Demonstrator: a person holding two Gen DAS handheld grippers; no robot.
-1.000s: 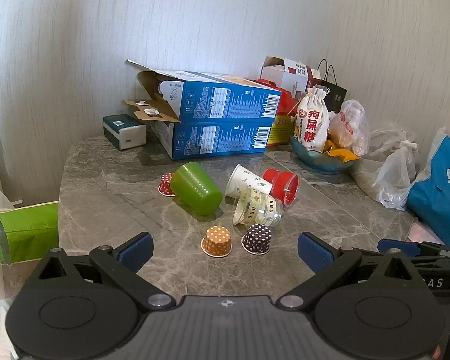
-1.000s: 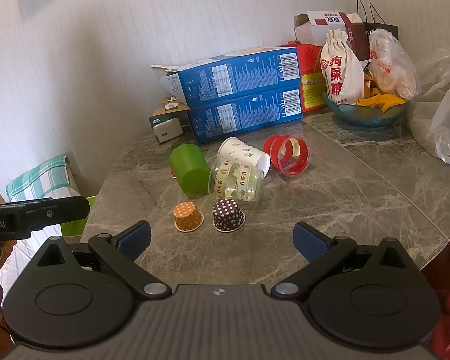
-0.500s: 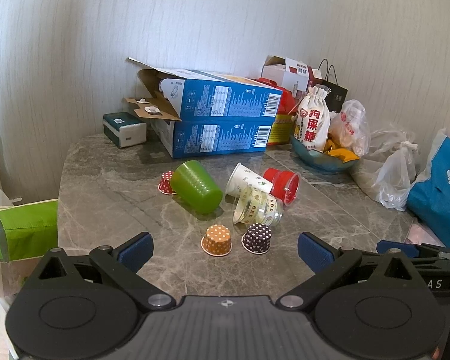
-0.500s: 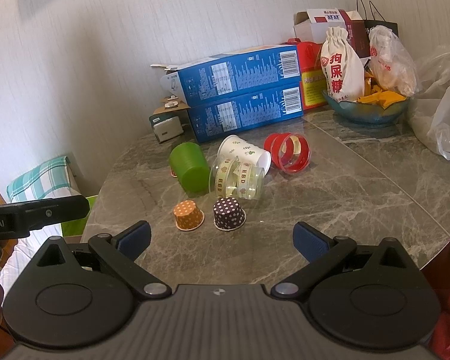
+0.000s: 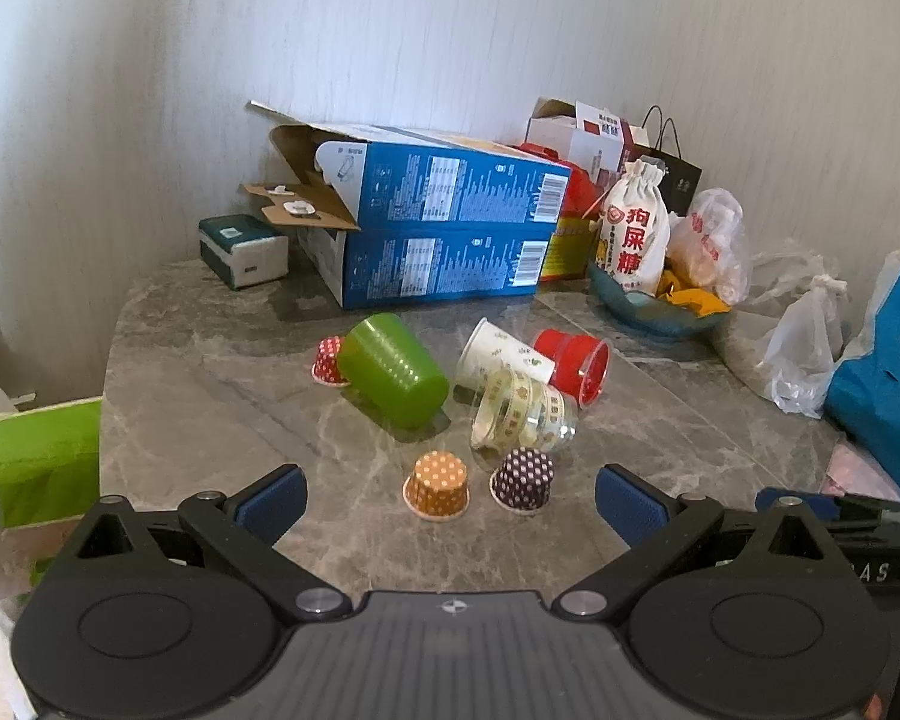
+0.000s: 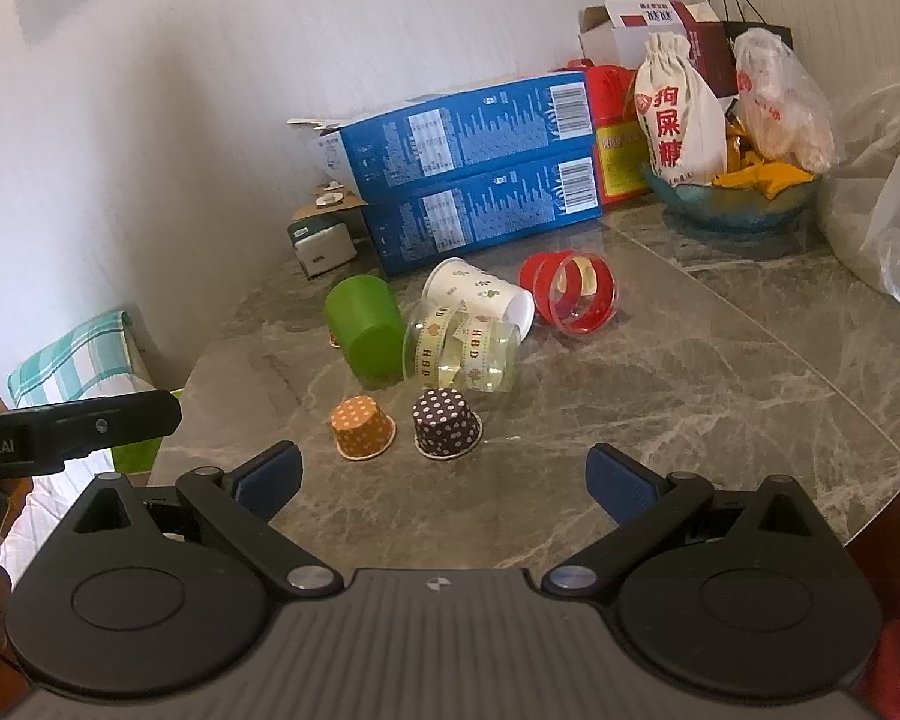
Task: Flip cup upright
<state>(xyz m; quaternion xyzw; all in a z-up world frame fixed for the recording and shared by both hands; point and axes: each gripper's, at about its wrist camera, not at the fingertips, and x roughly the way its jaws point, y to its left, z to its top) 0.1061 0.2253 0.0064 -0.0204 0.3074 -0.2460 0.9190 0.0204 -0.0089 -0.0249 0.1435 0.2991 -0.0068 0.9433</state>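
Observation:
Several cups lie on the grey marble table [image 5: 222,408]. A green cup [image 5: 393,369] [image 6: 366,324], a white paper cup [image 5: 501,354] [image 6: 480,294], a clear cup with patterned tape [image 5: 525,414] [image 6: 462,351] and a red cup [image 5: 573,363] [image 6: 570,291] lie on their sides. An orange dotted cup [image 5: 437,485] [image 6: 361,435], a dark dotted cup [image 5: 522,480] [image 6: 446,423] and a red dotted cup [image 5: 328,360] stand upside down. My left gripper [image 5: 450,501] and right gripper [image 6: 443,480] are open, empty and short of the cups.
Two stacked blue boxes [image 5: 444,234] stand at the back by the wall. A bowl with a cloth sack [image 5: 636,234], plastic bags [image 5: 804,348] and a blue bag [image 5: 888,384] crowd the right. A small tissue box [image 5: 243,249] sits back left. The table edge curves near.
Both grippers have drifted very slightly; the cups have not moved and both grippers stay open.

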